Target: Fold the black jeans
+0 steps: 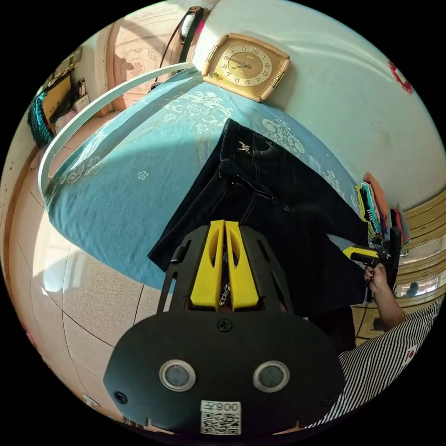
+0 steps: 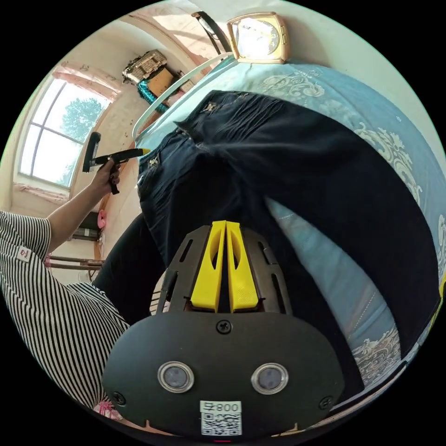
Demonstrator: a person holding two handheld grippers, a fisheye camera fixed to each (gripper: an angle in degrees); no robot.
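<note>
1. Yellow fingers of the left gripper (image 1: pixel 225 223) sit nearest the lens in the left gripper view, pressed together with dark denim and what looks like a bit of metal trim caught between them; I judge them clamped on the black jeans (image 1: pixel 278 204) near the waistband.

2. In the right gripper view, the right gripper (image 2: pixel 225 224) has its yellow fingers together too, their tips against dark cloth. Whether fabric actually sits between them I cannot tell; they look closed at least.

3. The black jeans (image 2: pixel 297 167) lie on the bed (image 1: pixel 121 176), over its blue patterned cover, with the waist end towards the clock (image 1: pixel 245 65) that leans against the wall at the bed's far side. The near part of the jeans hangs off the bed's edge towards the person.

4. Each gripper appears in the other's view: the right gripper (image 1: pixel 360 254) at the jeans' far side edge, held in a hand, and the left gripper (image 2: pixel 118 155) just beside the waistband corner.

5. Progress, as a judgement: the jeans are spread out and one leg seems partly drawn over, with a strip of blue cover showing between the two dark panels. No tidy fold is finished. Bringing leg onto leg, then folding lengthwise towards the waist, appears to be left.

6. A stack of coloured clothes (image 1: pixel 376 209) sits beyond the jeans, near the bed's end.
</note>
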